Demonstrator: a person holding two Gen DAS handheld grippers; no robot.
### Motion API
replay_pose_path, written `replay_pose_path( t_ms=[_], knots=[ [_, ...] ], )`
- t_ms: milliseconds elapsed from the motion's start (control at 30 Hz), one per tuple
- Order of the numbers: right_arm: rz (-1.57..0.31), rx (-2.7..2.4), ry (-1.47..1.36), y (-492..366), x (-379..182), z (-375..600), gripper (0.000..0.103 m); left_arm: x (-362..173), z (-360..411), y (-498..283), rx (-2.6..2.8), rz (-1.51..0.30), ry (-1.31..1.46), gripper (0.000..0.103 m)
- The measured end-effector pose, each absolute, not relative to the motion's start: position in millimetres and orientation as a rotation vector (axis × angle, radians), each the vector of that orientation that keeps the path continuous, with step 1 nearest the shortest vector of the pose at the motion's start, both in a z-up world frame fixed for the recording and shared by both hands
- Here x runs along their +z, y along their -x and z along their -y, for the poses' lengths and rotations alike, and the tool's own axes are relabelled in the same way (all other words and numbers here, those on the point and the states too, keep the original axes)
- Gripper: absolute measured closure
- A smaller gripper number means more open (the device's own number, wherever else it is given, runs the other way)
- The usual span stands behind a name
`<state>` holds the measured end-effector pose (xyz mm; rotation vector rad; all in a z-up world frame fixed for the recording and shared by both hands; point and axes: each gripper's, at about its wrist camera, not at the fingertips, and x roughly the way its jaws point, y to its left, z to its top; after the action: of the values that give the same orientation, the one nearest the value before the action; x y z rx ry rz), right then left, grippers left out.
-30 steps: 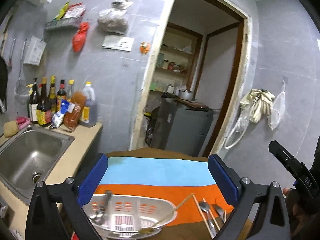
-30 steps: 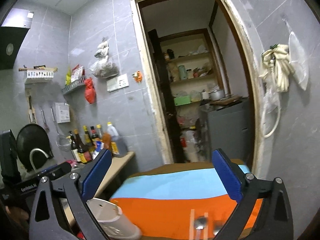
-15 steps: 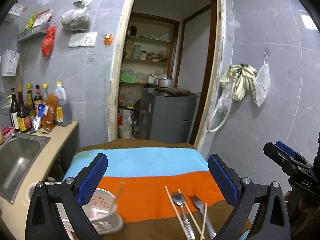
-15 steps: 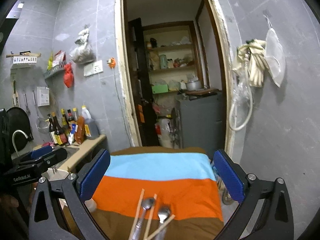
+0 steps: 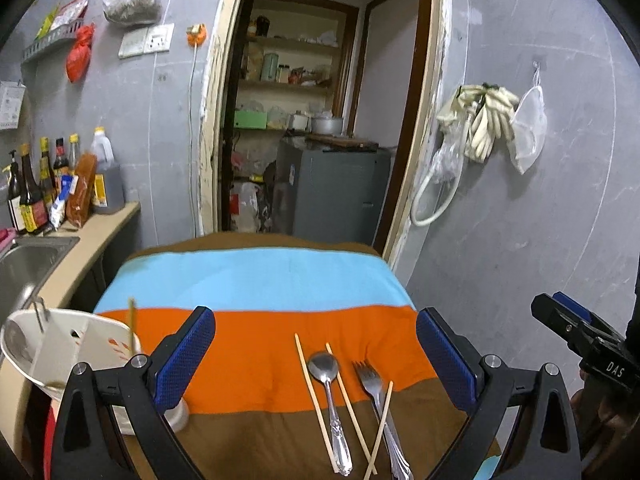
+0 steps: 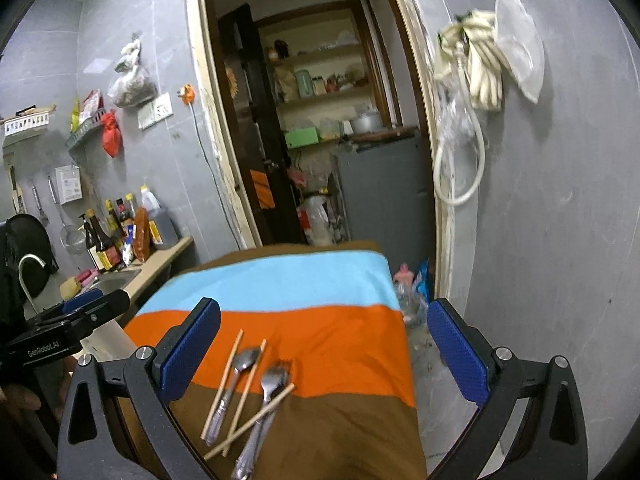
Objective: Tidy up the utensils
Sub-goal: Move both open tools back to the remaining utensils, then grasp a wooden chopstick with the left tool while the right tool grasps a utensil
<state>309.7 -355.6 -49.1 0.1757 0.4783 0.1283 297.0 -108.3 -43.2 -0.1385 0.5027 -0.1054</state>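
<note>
A metal spoon (image 5: 329, 384), a metal fork (image 5: 376, 396) and three wooden chopsticks (image 5: 314, 392) lie on the striped cloth (image 5: 256, 280) at its near end. They also show in the right wrist view: spoon (image 6: 236, 380), fork (image 6: 269, 392), chopsticks (image 6: 250, 416). A white utensil holder (image 5: 60, 352) stands at the cloth's left edge with one chopstick and a metal utensil in it. My left gripper (image 5: 316, 354) is open and empty above the utensils. My right gripper (image 6: 324, 354) is open and empty above the cloth, to the right of them.
A counter with a steel sink (image 5: 24, 268) and sauce bottles (image 5: 44, 188) lies to the left. A doorway to a pantry with a grey cabinet (image 5: 332, 196) is straight ahead. A grey wall with hanging hose and gloves (image 5: 476, 120) is on the right.
Both views have swung right and tilted down. The holder has slid to the left edge of the left wrist view, and the loose utensils now lie between both grippers' fingers.
</note>
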Motion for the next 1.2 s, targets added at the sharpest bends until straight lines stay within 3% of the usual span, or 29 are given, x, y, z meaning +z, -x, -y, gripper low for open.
replay_pose_path(
  t_ms=[333, 400, 500, 633, 833, 1200],
  knots=[
    [-0.658, 0.174, -0.282, -342.5, -126.2, 368.8, 0.002, -89.5, 109.6, -333.3, -0.075, -0.653, 0.196, 0.002],
    [-0.686, 0.191, -0.293, -348.9, -140.4, 367.6, 0.005, -97.5, 111.0, -340.1, -0.075, -0.672, 0.197, 0.002],
    [-0.723, 0.217, -0.303, -358.1, -156.9, 364.1, 0.018, -108.4, 116.7, -347.8, -0.079, -0.692, 0.186, 0.004],
    [-0.771, 0.263, -0.318, -372.2, -177.9, 356.0, 0.026, -125.7, 122.4, -364.8, -0.086, -0.743, 0.169, 0.021],
    [-0.809, 0.351, -0.309, -392.9, -193.5, 335.4, 0.049, -150.1, 121.7, -387.6, -0.081, -0.835, 0.181, 0.046],
    [-0.897, 0.567, -0.254, -425.2, -205.8, 295.5, 0.075, -174.4, 119.1, -413.6, -0.103, -0.937, 0.17, 0.07]
  ],
)
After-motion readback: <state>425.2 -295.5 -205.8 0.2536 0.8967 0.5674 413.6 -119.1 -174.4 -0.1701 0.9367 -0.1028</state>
